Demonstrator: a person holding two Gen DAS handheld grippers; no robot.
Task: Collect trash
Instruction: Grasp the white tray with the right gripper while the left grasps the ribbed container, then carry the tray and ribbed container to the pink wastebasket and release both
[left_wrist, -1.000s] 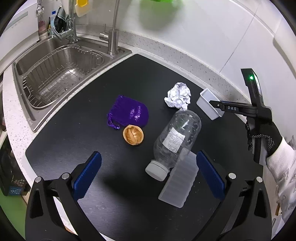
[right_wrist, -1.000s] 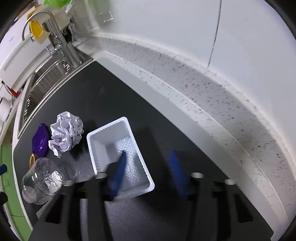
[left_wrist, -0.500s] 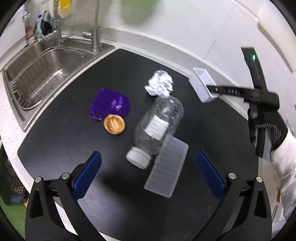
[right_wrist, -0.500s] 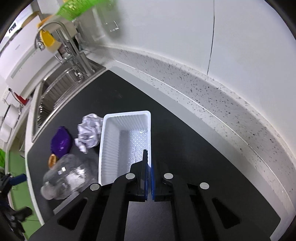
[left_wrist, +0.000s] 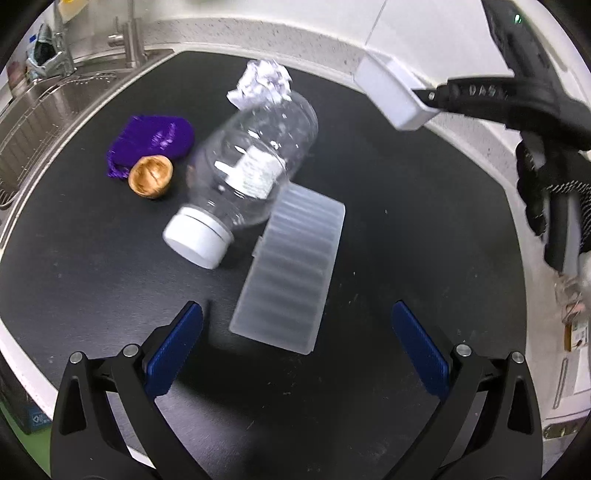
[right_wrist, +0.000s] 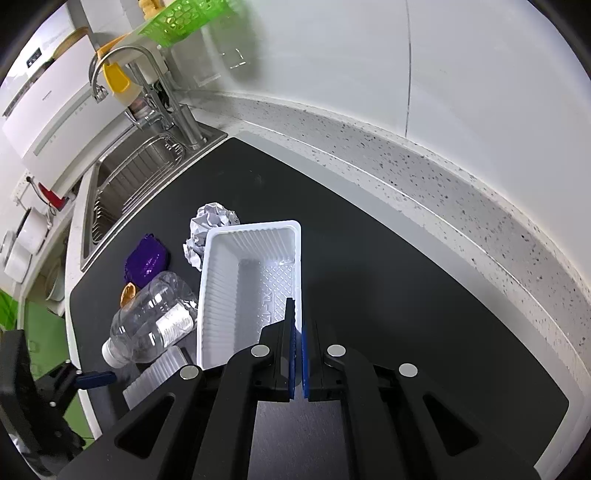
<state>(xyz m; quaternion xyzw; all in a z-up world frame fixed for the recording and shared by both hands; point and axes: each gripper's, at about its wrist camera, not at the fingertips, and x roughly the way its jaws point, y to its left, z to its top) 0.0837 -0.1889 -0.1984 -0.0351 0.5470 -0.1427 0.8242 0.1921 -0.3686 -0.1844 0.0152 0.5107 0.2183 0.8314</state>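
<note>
So in the left wrist view, the left gripper (left_wrist: 297, 338) hung over the black countertop (left_wrist: 406, 177) with its blue pads spread wide and nothing between them. The frosted ribbed plastic tray (left_wrist: 291, 267) lay flat right in front of it, its long axis running almost straight away from the camera, so the jaws were already lined up across its narrow width; the left hand looked like the obvious one for it. The clear plastic bottle with the white cap (left_wrist: 247, 173) lay on its side touching the tray's far left corner. Over in the right wrist view, the right gripper (right_wrist: 298, 345) was pressed together on the near wall of the white rectangular plastic tub (right_wrist: 236, 288), one pad inside and one outside. The left view showed that tub up off the counter, well apart from the frosted tray.
</note>
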